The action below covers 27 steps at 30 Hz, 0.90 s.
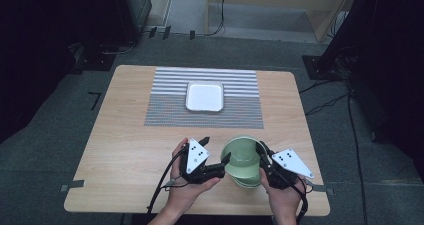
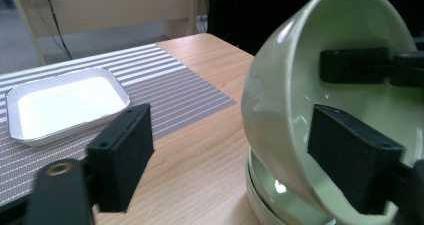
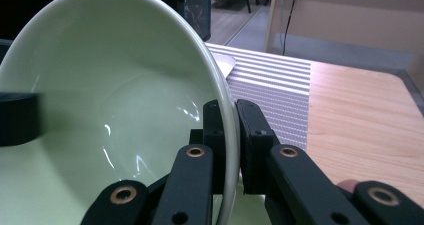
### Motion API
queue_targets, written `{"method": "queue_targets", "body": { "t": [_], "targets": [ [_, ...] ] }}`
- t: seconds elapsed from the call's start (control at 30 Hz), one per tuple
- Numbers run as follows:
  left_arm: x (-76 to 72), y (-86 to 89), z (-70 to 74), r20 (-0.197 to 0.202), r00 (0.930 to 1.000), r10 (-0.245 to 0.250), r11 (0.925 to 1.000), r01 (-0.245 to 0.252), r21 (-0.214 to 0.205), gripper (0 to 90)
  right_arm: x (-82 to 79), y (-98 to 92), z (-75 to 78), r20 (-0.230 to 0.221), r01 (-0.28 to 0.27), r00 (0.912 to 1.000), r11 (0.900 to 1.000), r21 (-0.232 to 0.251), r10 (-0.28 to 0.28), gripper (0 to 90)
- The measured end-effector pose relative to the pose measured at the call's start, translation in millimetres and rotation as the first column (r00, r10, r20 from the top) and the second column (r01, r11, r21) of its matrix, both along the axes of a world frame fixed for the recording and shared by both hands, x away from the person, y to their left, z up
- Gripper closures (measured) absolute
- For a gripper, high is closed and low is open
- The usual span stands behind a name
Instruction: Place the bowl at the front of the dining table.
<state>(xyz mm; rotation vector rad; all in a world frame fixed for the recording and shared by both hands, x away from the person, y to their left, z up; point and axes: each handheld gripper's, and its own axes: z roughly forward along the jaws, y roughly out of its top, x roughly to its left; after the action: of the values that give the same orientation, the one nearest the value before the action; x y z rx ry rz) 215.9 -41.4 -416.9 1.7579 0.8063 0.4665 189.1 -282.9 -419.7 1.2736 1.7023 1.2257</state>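
Observation:
A pale green bowl (image 1: 241,157) is tilted on its side above a stack of like bowls (image 2: 265,197) near the table's front edge. My right gripper (image 1: 261,151) is shut on the bowl's rim; in the right gripper view the jaws (image 3: 232,135) pinch the thin wall from both sides. My left gripper (image 1: 216,150) stands open at the bowl's left side. In the left gripper view one of its fingers (image 2: 352,160) sits inside the bowl (image 2: 285,85) and the other stands well apart from the outer wall, over the wood.
A white square tray (image 1: 204,96) lies on a grey striped mat (image 1: 235,112) at the middle of the wooden table (image 1: 125,135). Bare wood lies to the left and right of the mat. Cables and dark stands sit on the floor around the table.

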Motion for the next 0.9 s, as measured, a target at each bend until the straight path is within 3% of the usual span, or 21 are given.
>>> {"method": "queue_targets", "body": {
  "t": [0.13, 0.23, 0.47, 0.73, 0.83, 0.87, 0.9],
  "targets": [
    [-8.5, 15.7, 5.0, 0.016, 0.9999, -0.002, 0.9999, 0.003, -0.016, 16.6, -0.7, -1.5, -0.4, 0.02, 0.006, 0.9998, 0.9999, -0.013, -0.006, 84.9],
    [-10.3, 27.4, 5.6, 0.02, 0.9997, 0.015, 0.9997, -0.015, -0.02, 15.8, -1.8, -5.1, -0.6, 0.038, 0.029, 0.9988, 0.9994, 0.02, -0.029, 85.0],
    [-3.6, 60.1, 0.0, -0.001, 0.9949, 0.1, 0.9949, -0.1, -0.014, 15.7, -1.7, -9.5, -1.1, 0.055, 0.039, 0.9977, 0.999, 0.02, -0.04, 85.0],
    [8.5, 90.0, -9.0, -0.023, 0.9812, 0.192, 0.9813, -0.192, -0.013, 15.7, -0.4, -12.2, -2.4, 0.051, 0.046, 0.9976, 0.9985, 0.029, -0.047, 85.0],
    [15.9, 108.8, -14.5, -0.032, 0.9696, 0.243, 0.97, -0.243, -0.009, 15.7, -0.2, -13.2, -2.6, 0.052, 0.042, 0.9977, 0.9986, 0.031, -0.043, 85.0],
    [15.9, 108.8, -14.5, -0.032, 0.9696, 0.243, 0.97, -0.243, -0.009, 15.7, -0.2, -13.2, -2.6, 0.052, 0.042, 0.9977, 0.9986, 0.031, -0.043, 85.0],
    [19.6, 119.6, -17.3, -0.035, 0.963, 0.267, 0.9636, -0.267, -0.002, 15.7, -0.2, -13.7, -2.7, 0.051, 0.036, 0.998, 0.9988, 0.034, -0.037, 85.0]
  ]
}}
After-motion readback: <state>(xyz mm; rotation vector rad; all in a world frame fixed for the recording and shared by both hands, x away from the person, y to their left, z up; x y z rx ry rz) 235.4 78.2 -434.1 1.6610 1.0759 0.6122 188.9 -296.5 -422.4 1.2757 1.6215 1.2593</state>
